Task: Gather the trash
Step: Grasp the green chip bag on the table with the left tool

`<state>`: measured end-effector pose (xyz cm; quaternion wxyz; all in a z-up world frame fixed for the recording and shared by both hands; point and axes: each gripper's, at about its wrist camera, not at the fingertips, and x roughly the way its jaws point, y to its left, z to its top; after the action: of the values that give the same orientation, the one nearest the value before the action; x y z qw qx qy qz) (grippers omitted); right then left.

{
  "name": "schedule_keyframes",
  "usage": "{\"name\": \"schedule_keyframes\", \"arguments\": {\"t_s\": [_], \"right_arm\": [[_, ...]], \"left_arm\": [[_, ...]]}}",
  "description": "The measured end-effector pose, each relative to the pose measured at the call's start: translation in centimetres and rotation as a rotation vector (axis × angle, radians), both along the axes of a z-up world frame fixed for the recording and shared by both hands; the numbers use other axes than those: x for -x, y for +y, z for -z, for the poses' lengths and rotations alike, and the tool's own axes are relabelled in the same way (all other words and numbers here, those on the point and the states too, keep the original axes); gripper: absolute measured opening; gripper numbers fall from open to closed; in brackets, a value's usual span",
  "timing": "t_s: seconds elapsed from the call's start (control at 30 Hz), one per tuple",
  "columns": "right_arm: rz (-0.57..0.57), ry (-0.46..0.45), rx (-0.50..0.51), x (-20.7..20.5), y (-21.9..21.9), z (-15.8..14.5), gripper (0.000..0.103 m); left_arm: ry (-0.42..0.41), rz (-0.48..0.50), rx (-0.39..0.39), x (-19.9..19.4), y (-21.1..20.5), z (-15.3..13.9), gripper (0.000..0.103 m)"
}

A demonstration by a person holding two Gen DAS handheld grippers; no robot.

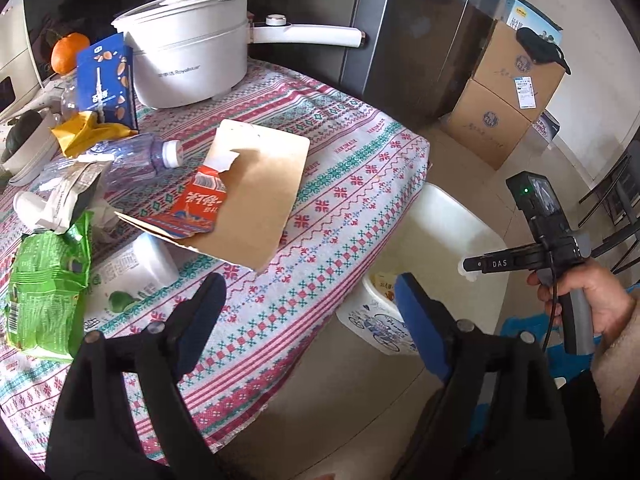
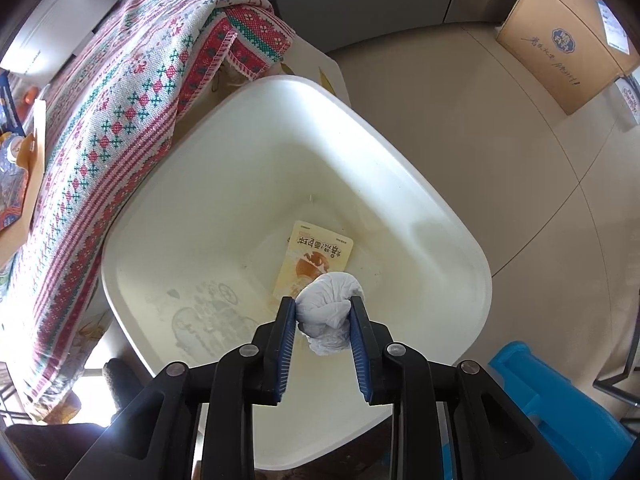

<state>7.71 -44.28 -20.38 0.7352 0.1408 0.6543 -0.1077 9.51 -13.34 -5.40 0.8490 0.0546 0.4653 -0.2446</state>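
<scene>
My right gripper (image 2: 322,302) points down into a white trash bin (image 2: 400,160), shut on a crumpled white tissue (image 2: 326,314) that touches both blue pads. A yellow snack packet (image 2: 316,256) lies on the bin's floor. My left gripper (image 1: 310,284) hangs open over the table's edge with nothing between its fingers. Trash lies on the patterned tablecloth (image 1: 340,184): a green wrapper (image 1: 48,280), a torn red carton (image 1: 200,208) on brown cardboard (image 1: 260,184), a clear plastic bottle (image 1: 140,156), a yellow wrapper (image 1: 86,132) and a blue box (image 1: 106,80). The bin (image 1: 448,220) stands beside the table.
A white electric pot (image 1: 188,52) and an orange (image 1: 68,52) sit at the table's far side. A dark fridge (image 1: 420,32) and stacked cardboard boxes (image 1: 508,92) stand beyond. A blue stool (image 2: 560,400) is next to the bin. A hand (image 1: 592,296) holds the right gripper's handle.
</scene>
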Motion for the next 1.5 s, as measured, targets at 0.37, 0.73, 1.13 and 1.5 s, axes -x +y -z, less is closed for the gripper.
{"name": "schedule_keyframes", "arguments": {"t_s": [0.37,0.73,1.13,1.5], "right_arm": [[0.044,-0.144,-0.053,0.4,0.9,-4.7,0.064],[0.019,-0.306,-0.03,1.6,3.5,-10.8,0.07],[-0.033,-0.344,-0.011,0.4,7.3,-11.9,0.071],[-0.091,-0.338,-0.01,-0.7,10.6,-11.4,0.071]], "left_arm": [[-0.017,-0.132,0.072,-0.1,7.5,-2.9,0.087],[0.009,-0.368,0.142,-0.9,16.8,-3.3,0.087],[0.165,-0.588,0.191,-1.7,24.1,1.4,0.087],[0.274,-0.755,0.373,-2.9,26.4,5.5,0.061]]}}
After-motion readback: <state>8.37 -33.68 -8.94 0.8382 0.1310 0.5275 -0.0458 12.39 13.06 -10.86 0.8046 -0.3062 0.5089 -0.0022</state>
